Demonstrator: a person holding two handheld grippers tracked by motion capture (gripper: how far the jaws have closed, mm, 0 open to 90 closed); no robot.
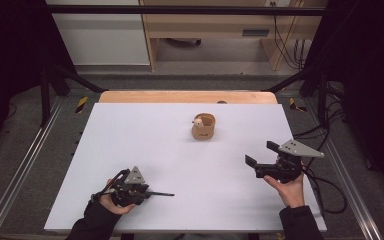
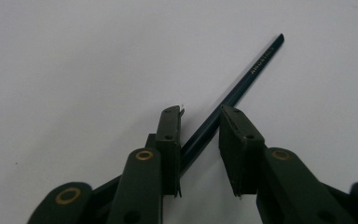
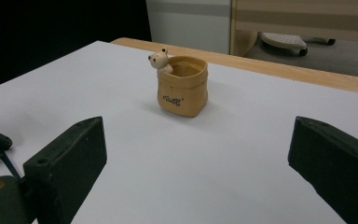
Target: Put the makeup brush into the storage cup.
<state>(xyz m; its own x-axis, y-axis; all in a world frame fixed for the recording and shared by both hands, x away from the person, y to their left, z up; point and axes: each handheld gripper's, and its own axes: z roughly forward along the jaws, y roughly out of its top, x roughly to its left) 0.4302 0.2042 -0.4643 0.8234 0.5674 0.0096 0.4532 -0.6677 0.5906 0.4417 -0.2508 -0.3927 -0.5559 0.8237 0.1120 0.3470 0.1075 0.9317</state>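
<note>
Glossy dark pencil (image 2: 242,84); matt white table (image 1: 145,140); glazed ceramic pot (image 3: 182,86).

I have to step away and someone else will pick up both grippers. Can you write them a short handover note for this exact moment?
Left gripper: low on the white table, jaws narrowed around the dark pencil; the pencil lies aslant, touching both pads.
Right gripper: wide open, holding nothing, facing the tan cup.
Cup: upright mid-table, small bear figure on its rim, looks empty.
Done: pencil caught between the jaws.
Left: probably firm up the grip, lift the pencil and drop it into the cup.
</note>
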